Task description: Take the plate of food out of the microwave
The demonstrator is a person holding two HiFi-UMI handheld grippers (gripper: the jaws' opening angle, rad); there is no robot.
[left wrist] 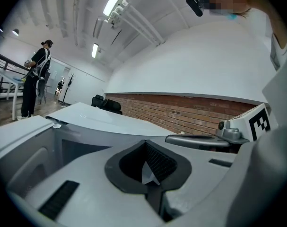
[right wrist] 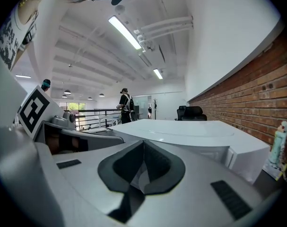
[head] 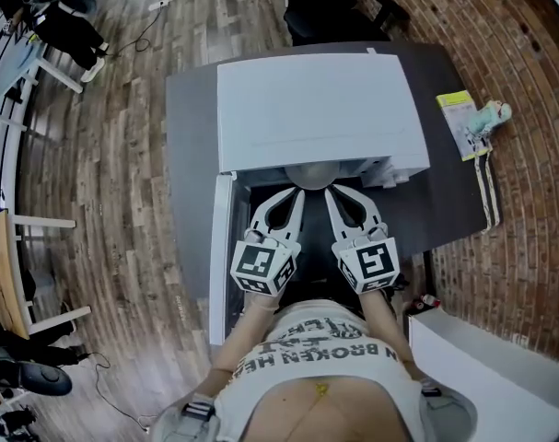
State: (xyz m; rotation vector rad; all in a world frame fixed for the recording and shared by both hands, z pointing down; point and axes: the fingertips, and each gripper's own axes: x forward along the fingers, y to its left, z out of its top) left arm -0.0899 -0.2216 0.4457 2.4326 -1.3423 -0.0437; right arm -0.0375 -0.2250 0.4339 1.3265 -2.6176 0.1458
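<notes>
1. Bottom centre of the head view: person's torso [head: 320, 357], both arms stretched up-frame.
2. Just above: left gripper [head: 299, 193] and right gripper [head: 331, 192] side by side, tips converging on the oven mouth. Each pair of jaws pressed together on a pale sliver, apparently the plate's rim.
3. At those tips, centre frame: plate [head: 311, 175], round, so no long axis to speak of. Shows only its near edge at the mouth of the cavity; food not discernible.
4. Behind: white microwave [head: 316, 109], long axis left to right, opening facing down-frame, door [head: 220, 256] swung open at left.
5. Underneath: dark grey table [head: 192, 155]. Near its right edge, a yellow packet [head: 461, 122] and a small bottle [head: 493, 113].
6. Top centre: black chair [head: 325, 7] on wooden floor [head: 122, 155].
</notes>
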